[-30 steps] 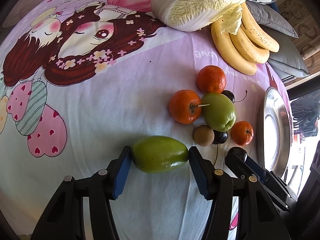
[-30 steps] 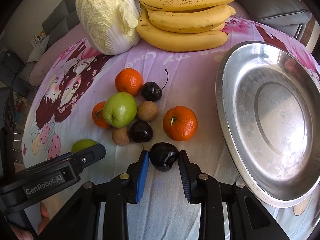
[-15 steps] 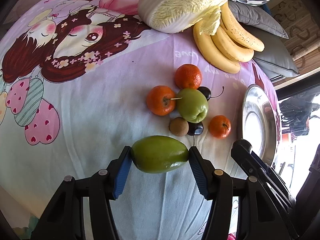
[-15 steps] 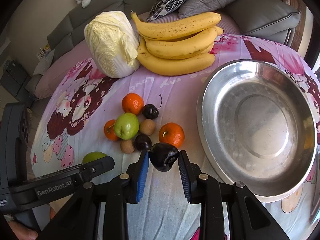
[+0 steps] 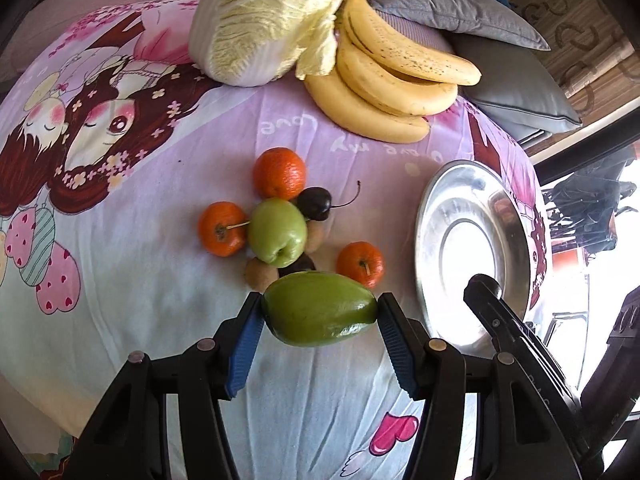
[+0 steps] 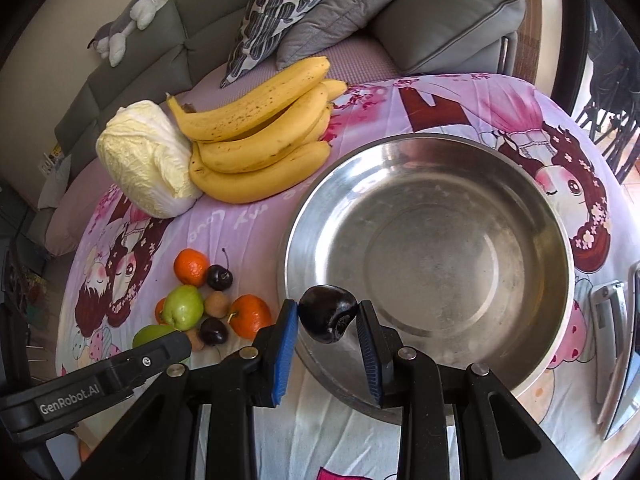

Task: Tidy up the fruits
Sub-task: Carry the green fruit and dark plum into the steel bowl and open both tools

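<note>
My left gripper [image 5: 320, 312] is shut on a green mango [image 5: 320, 309], held above the printed cloth just in front of the fruit pile. My right gripper [image 6: 328, 318] is shut on a dark cherry [image 6: 328, 313], hanging over the near left rim of the steel bowl [image 6: 432, 248]. The pile holds a green apple [image 5: 277, 231], three oranges [image 5: 280, 173], a stemmed cherry [image 5: 315, 203] and small brown fruits [image 5: 259, 272]. In the left wrist view the bowl [image 5: 468, 248] lies right of the pile. The left gripper's body [image 6: 100, 380] shows low at the left of the right wrist view.
A bunch of bananas [image 6: 260, 148] and a napa cabbage [image 6: 148, 160] lie at the far side of the cloth. Grey and patterned cushions [image 6: 360, 12] sit on a sofa behind. A shiny metal object [image 6: 616, 340] rests at the right edge.
Both grippers have risen and shifted right with their fruits. The cherry went from over the cloth beside the pile to over the bowl's rim. The mango now hangs nearer the pile.
</note>
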A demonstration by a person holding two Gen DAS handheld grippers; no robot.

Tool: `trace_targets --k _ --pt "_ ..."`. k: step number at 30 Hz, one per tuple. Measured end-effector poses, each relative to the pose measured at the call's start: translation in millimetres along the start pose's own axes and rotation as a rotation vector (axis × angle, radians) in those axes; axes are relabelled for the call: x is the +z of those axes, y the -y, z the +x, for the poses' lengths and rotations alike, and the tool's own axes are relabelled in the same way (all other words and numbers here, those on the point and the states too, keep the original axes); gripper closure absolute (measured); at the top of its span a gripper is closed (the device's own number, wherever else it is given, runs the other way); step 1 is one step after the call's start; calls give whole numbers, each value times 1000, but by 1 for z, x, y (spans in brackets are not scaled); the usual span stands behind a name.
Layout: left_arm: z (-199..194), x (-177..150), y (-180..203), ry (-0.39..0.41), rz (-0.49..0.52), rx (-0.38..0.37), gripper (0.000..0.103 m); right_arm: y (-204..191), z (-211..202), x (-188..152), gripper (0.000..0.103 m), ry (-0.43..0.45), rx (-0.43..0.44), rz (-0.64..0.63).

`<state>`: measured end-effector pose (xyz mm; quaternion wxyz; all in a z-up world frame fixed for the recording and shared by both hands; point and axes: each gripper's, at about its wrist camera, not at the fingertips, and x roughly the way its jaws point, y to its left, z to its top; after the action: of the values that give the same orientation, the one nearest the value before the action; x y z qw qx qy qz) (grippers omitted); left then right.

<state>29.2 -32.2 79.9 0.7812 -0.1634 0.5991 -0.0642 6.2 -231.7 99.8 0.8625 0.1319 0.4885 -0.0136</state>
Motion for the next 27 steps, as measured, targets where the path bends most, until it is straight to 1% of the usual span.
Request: trace_targets --k 8,10,13,18,20,21,23,27 --pt "19 17 55 -31 86 -1 43 39 1 7 70 7 -64 94" --pt "26 19 68 -45 110 -11 43 49 4 8 70 0 -84 114" --pt "38 23 84 -59 131 -6 43 64 8 8 70 -14 -110 151" --pt "58 29 103 -86 160 7 43 80 9 10 70 -24 -149 190" --pt "63 32 109 -74 175 50 44 84 9 11 70 -30 -161 199" --pt "64 33 110 -69 180 60 44 86 9 11 70 -35 -165 202" --pt "63 35 112 -65 180 39 46 88 11 11 70 -48 -172 206" --pt "57 34 121 -51 209 33 46 90 11 12 70 -56 -177 209"
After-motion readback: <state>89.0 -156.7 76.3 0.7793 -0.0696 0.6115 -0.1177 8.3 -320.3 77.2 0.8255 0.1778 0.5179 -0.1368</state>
